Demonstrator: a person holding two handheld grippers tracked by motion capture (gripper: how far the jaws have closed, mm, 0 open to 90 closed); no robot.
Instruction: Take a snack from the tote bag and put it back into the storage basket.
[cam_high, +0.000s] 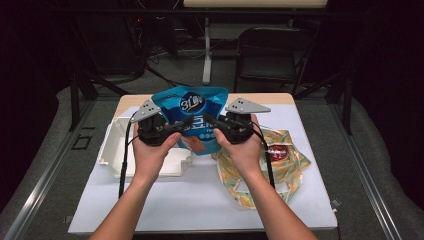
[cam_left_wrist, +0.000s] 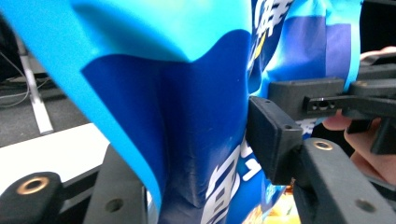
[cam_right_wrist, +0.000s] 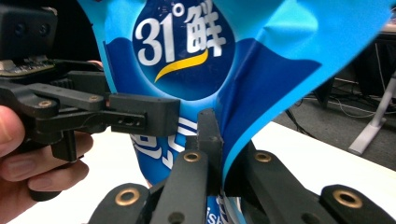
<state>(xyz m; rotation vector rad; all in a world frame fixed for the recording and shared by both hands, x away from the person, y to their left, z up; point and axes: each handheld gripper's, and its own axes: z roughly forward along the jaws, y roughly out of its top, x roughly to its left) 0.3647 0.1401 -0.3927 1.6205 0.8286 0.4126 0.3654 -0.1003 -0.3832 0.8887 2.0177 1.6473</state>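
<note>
Item: blue snack bag (cam_high: 192, 117), upright, held above the table (cam_high: 200, 200) centre between both tools; my left gripper (cam_high: 172, 129) pinches its edge from 9 o'clock; my right gripper (cam_high: 212, 122) is clamped on its fold from 3 o'clock; white box (cam_high: 120, 145) at 8 o'clock; patterned cloth bag (cam_high: 290, 160) at 4 o'clock.

the high view is dim around the edges: the room behind the table (cam_high: 200, 210) is nearly black, while the white top is lit evenly from above, with soft, short shadows. the picture is soft and a little grainy. in the left gripper view the bag (cam_left_wrist: 187, 116) sits so close that its print blurs, and the near jaws are out of focus. the right gripper view is sharper on the bag's logo, with a faint sheen on the foil.
</note>
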